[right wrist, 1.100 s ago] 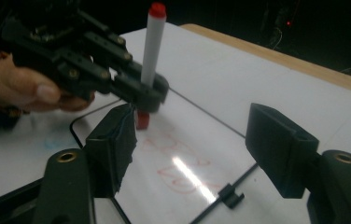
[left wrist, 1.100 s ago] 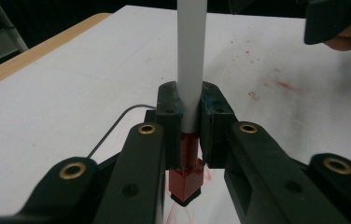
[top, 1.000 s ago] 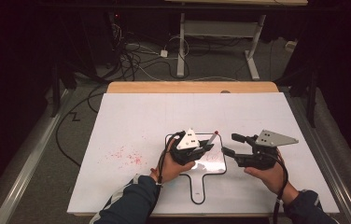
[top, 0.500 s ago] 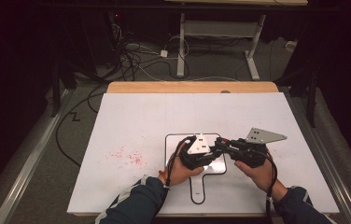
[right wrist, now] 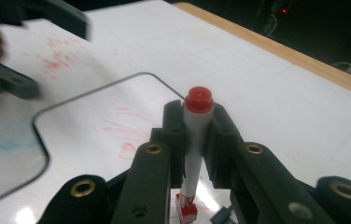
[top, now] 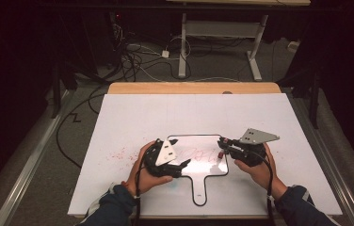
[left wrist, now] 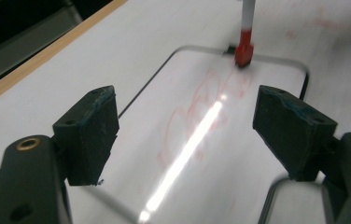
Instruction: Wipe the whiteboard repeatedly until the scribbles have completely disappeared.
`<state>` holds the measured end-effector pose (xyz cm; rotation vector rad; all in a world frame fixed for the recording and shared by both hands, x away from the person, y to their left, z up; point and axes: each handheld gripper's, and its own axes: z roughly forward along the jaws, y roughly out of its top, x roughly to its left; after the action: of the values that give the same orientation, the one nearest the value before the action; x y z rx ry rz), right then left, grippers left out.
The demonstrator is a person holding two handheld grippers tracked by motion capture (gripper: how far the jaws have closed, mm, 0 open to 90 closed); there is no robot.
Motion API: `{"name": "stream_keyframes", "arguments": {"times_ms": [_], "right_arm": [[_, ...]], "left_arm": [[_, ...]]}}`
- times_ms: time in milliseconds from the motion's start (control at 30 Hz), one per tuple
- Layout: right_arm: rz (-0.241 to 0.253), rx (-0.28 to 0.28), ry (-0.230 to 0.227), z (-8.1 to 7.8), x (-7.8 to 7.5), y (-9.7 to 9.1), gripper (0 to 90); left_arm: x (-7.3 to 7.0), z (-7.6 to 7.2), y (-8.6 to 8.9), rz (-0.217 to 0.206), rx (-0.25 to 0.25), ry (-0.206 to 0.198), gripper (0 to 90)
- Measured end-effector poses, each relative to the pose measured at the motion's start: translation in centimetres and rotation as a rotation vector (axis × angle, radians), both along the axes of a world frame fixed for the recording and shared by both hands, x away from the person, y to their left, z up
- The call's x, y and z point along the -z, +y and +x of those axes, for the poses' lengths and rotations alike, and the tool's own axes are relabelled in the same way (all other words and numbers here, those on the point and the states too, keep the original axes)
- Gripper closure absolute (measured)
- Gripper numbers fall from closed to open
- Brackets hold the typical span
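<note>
A small white board with a handle point(top: 198, 162) lies on the white table cover and carries red scribbles point(left wrist: 197, 116). My right gripper point(top: 223, 144) is at the board's right edge. It is shut on a red-capped white marker point(right wrist: 197, 105), which stands upright between its jaws point(right wrist: 196, 128). The marker's red lower end point(left wrist: 244, 46) is at the board's far corner. My left gripper point(top: 181, 165) hovers over the board's left part, jaws point(left wrist: 187, 130) wide apart. They have just been opening, and nothing is between them.
Red smudges point(top: 118, 153) mark the white cover point(top: 142, 117) left of the board. A faint blue smear point(right wrist: 10, 142) sits on the board. A wooden table edge point(top: 194, 88) runs along the far side, with cables and desk legs on the floor beyond.
The two grippers came together over the board, and the marker passed from the left gripper to the right. The left gripper has since opened and drawn back to the left.
</note>
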<state>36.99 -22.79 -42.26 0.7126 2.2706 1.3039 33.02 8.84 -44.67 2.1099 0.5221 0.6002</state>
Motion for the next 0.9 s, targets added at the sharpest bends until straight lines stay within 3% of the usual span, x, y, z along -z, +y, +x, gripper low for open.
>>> {"name": "stream_keyframes", "arguments": {"times_ms": [100,300,433,567,700,800,867,900], "right_arm": [[-0.013,0.020,-0.007,0.5,0.2,0.3,81.1],[-0.062,0.080,-0.066,1.4,0.3,1.0,81.1],[-0.044,0.070,-0.025,1.5,0.2,1.2,81.2],[0.010,-0.010,0.065,0.8,0.0,1.9,81.2],[-0.047,-0.057,0.057,-0.5,-0.3,3.4,81.2],[-0.086,-0.023,0.034,-0.4,-0.5,3.4,81.2],[-0.144,0.030,-0.026,0.1,-0.5,2.9,81.2],[-0.125,0.053,-0.016,0.5,-0.4,2.5,81.2]], "left_arm": [[0.7,-1.4,2.3,0.004,-0.042,0.020,21.4],[1.3,-4.0,6.0,0.004,-0.119,0.033,21.2],[1.8,-5.1,7.6,-0.001,-0.155,0.065,21.2],[1.8,-5.4,8.4,-0.025,-0.172,0.068,21.2],[1.9,-5.2,8.2,-0.016,-0.166,0.072,21.2],[2.0,-5.2,8.1,-0.011,-0.160,0.073,21.2],[2.1,-5.2,8.0,-0.013,-0.158,0.072,21.2],[2.1,-5.2,8.0,-0.010,-0.157,0.073,21.2]]}}
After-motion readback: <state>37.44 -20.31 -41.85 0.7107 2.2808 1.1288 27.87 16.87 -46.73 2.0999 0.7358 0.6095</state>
